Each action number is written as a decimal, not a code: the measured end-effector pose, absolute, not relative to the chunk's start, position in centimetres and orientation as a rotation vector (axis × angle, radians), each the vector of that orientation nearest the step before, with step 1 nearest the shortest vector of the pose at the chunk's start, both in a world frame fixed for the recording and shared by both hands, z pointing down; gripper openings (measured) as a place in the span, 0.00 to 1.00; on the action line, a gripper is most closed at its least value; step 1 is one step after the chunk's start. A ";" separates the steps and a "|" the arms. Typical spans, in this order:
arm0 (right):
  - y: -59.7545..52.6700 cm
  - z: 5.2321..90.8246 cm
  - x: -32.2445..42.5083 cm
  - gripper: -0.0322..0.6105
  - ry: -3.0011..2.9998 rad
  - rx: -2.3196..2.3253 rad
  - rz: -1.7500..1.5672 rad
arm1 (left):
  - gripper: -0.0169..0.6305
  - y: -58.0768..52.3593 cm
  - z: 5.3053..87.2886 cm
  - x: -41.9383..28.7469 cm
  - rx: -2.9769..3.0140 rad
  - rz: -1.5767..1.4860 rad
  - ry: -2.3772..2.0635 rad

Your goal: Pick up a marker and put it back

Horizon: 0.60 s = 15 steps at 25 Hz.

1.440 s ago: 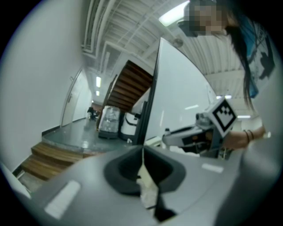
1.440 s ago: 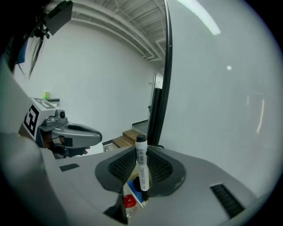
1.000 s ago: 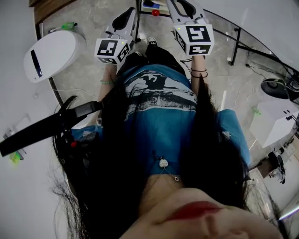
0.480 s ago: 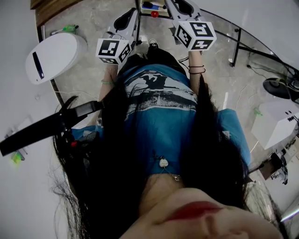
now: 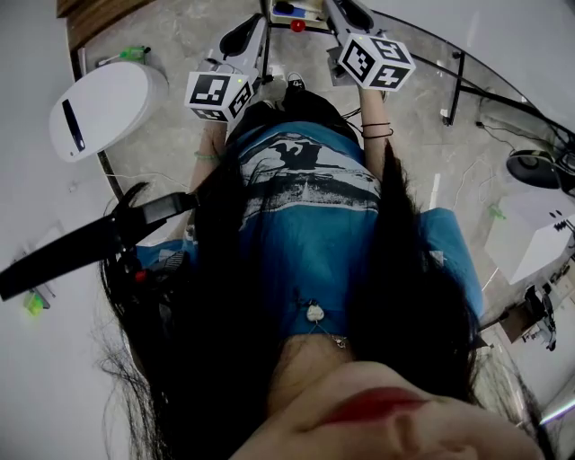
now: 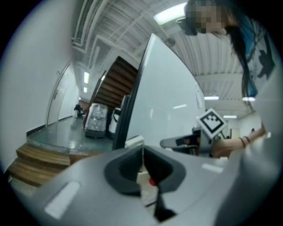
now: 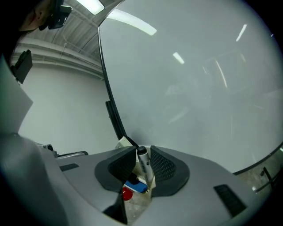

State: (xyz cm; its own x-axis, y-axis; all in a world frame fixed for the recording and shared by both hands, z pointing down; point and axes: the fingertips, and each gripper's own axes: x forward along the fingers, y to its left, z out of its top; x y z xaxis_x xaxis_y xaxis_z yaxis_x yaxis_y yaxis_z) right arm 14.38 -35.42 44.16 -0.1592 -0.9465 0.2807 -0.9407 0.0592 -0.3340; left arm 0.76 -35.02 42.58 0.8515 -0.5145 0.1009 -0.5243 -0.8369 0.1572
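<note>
Head view: up ahead sits what may be a small tray, too small to be sure, with a blue piece and a red ball at it.

Left gripper view: the left gripper has its jaws pinched together, empty.

Right gripper view: the right gripper has its jaws narrowed onto the marker, with the blue piece and red ball showing just beyond. Pickup looks done; putting it back remains.
</note>
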 end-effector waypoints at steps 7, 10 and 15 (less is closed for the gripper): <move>-35.2 43.9 14.4 0.19 2.281 -2.044 -0.694 | 0.04 -34.7 42.6 1.1 2.856 0.077 -0.783; -35.1 43.6 14.6 0.19 2.268 -2.055 -0.676 | 0.04 -34.7 42.6 1.1 2.857 0.077 -0.784; -34.8 41.9 14.8 0.19 2.242 -2.045 -0.632 | 0.04 -34.9 42.4 0.8 2.859 0.075 -0.787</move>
State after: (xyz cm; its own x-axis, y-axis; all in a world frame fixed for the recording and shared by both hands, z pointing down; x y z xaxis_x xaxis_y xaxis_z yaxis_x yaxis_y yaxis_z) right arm 14.78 -34.83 41.92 -0.1292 -0.9626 0.2383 -0.9454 0.0470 -0.3225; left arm 0.78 -34.86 42.45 0.8591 -0.5029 0.0948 -0.5117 -0.8451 0.1547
